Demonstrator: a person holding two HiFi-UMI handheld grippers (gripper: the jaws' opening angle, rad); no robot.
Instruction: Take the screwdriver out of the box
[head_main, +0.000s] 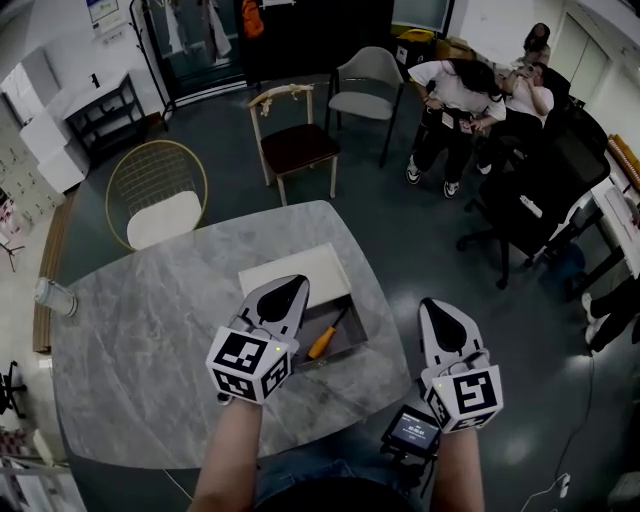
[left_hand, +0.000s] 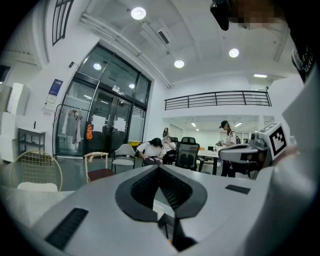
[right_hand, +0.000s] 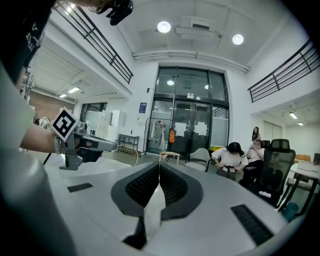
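Left gripper (head_main: 290, 286) over the box (head_main: 340, 355), right gripper (head_main: 433, 304) beside it; both were clenched empty. Approach step: screwdriver (head_main: 329, 334) lay inside; next move needed jaws opened over its handle.

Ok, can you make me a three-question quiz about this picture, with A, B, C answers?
1. Where is the screwdriver?
A. on a chair
B. in the box
C. on the floor

2. What colour is its handle?
A. orange
B. green
C. purple

3. How is the left claw?
A. wide open
B. gripping the screwdriver
C. shut and empty

Answers:
1 B: it lies in the box's open end, on the table.
2 A: the head view shows an orange handle.
3 C: its jaws meet with nothing between them.
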